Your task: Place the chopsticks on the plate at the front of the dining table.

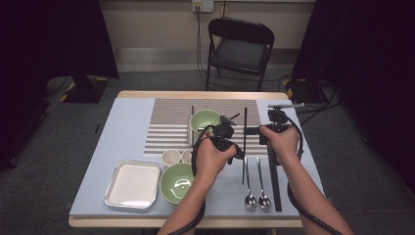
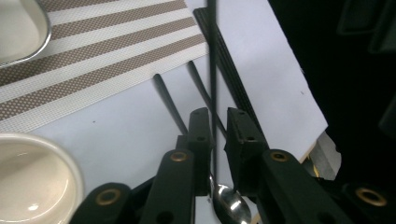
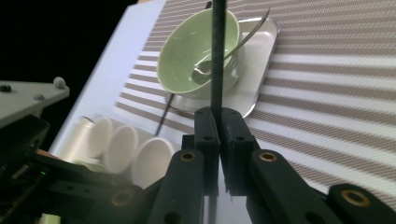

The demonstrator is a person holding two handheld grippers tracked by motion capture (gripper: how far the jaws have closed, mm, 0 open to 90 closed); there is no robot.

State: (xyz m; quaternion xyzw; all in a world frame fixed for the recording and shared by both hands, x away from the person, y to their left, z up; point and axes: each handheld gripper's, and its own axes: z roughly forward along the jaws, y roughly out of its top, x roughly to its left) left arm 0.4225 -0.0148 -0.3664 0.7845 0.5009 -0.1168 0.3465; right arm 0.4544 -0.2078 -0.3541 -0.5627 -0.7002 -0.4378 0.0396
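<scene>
A thin black chopstick [image 1: 244, 122] is held off the table between the two hands, lengthwise toward the far edge. My right gripper [image 1: 250, 130] comes in from the right and is shut on it; in the right gripper view the chopstick [image 3: 217, 46] rises straight out of the closed right gripper [image 3: 218, 114]. My left gripper [image 1: 242, 155] sits lower on the same stick. In the left gripper view the chopstick [image 2: 212, 56] passes through the left gripper [image 2: 218, 119]. It lies against one jaw, with a slit of light before the other.
A green bowl [image 1: 205, 120] with a spoon stands in a metal tray on the striped placemat [image 1: 171, 117]. Near the front are a second green bowl [image 1: 177, 182], a metal tray [image 1: 113, 188], small white cups [image 1: 171, 156], two spoons [image 1: 250, 198] and another black stick [image 1: 274, 181].
</scene>
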